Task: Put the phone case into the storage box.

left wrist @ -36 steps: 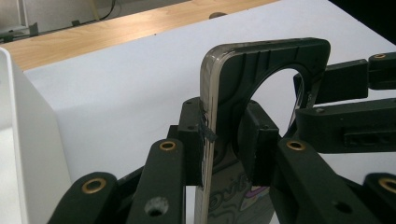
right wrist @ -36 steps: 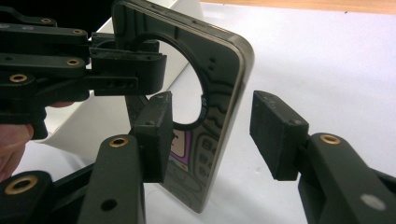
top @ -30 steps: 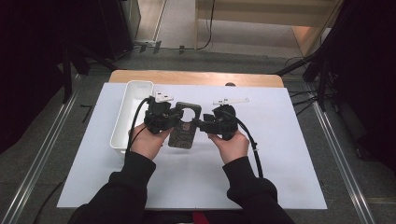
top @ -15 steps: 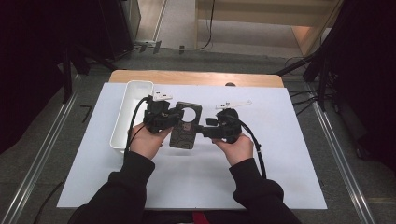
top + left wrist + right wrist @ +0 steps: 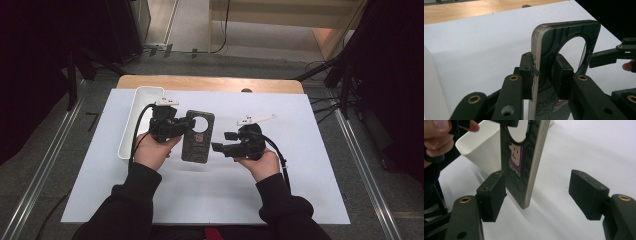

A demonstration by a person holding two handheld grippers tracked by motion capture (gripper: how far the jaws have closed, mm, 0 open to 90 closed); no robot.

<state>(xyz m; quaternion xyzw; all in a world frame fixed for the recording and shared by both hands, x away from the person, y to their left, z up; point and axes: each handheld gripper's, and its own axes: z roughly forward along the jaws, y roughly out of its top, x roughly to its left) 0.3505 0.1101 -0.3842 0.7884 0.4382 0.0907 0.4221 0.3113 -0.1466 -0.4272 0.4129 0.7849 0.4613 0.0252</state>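
- Left hand-held gripper: clamped on the phone case, its pads pressed on the case's left edge near the far end, just beside the round cut-out.
- In the left gripper view the case stands edge-on between the two black jaws, one pad on each face; the pale rim runs up the near edge.
- Phone case: dark, patterned, with a large round hole at the far end and a small cartoon figure printed below it. Held above the white sheet on the desk, near the middle, slightly left.
- Right hand-held gripper: jaws spread and have just been opening. In the right gripper view the case's lower end hangs between the pads; the left pad sits close to its face, contact uncertain, while the right pad stands well apart.
- In the high view the right gripper's tips sit just right of the case's near-right edge.
- White tray: long, narrow, on the desk's left side, just left of the left hand.
- Right hand holds its gripper low over the sheet, right of the case.
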